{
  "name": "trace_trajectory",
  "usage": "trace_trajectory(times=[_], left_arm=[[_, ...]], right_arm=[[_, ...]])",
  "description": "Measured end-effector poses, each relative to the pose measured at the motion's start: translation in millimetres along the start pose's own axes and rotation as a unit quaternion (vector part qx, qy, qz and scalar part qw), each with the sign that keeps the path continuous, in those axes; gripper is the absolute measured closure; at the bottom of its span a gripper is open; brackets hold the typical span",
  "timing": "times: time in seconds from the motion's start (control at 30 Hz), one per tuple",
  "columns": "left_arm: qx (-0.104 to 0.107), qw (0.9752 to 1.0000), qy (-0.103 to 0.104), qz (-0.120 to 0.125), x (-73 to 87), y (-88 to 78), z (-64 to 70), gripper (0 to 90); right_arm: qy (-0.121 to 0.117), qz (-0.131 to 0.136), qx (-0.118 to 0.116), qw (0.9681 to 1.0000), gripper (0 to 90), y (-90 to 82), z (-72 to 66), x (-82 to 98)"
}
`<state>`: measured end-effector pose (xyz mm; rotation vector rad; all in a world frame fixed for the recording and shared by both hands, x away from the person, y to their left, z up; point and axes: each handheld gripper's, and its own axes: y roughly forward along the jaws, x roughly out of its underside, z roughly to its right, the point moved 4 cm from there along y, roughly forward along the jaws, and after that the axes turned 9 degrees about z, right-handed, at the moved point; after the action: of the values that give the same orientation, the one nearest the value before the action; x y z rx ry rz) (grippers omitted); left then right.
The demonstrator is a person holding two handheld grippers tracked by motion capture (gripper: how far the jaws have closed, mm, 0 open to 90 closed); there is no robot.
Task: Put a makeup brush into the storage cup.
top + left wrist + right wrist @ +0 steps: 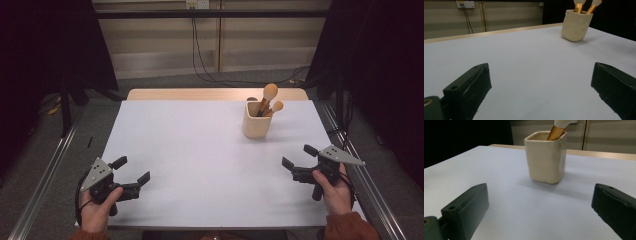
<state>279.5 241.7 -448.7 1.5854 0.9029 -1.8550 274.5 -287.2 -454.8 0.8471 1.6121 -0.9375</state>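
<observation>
Two hand-held grippers rest low on the pale surface (pixel 200 150): the left gripper (pixel 131 170) at 7 o'clock, the right gripper (pixel 298 156) at 4 o'clock, jaws of both spread wide and empty. A cream cup (pixel 256 120) holding makeup brushes (pixel 269 93) stands upright at 1 o'clock, nearer the right gripper.

Nothing to read here: no lettering, label, brand or number comes through on anything. The cream holder (pixel 546 157) turns a plain face to the camera, with no print on it. The wall socket (pixel 465 3) is far too small and blurred to make out any marking.
</observation>
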Motion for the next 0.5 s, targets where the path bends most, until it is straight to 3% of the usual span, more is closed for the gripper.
trace_trajectory(times=[0.13,0.37,0.5], left_arm=[[-0.007,1.0,-0.004,0.002,0.0,-2.4,0.7,2.6],[-0.008,1.0,-0.001,0.0,0.9,-6.0,2.3,2.7],[-0.007,1.0,-0.003,0.0,1.4,-6.2,2.5,2.6]], right_arm=[[0.005,0.002,0.004,1.0,0.7,-8.0,-2.1,6.1],[-0.008,0.009,0.024,0.9996,0.7,-18.4,-0.8,10.8],[-0.009,0.006,0.02,0.9997,0.7,-19.0,-2.8,14.2]])
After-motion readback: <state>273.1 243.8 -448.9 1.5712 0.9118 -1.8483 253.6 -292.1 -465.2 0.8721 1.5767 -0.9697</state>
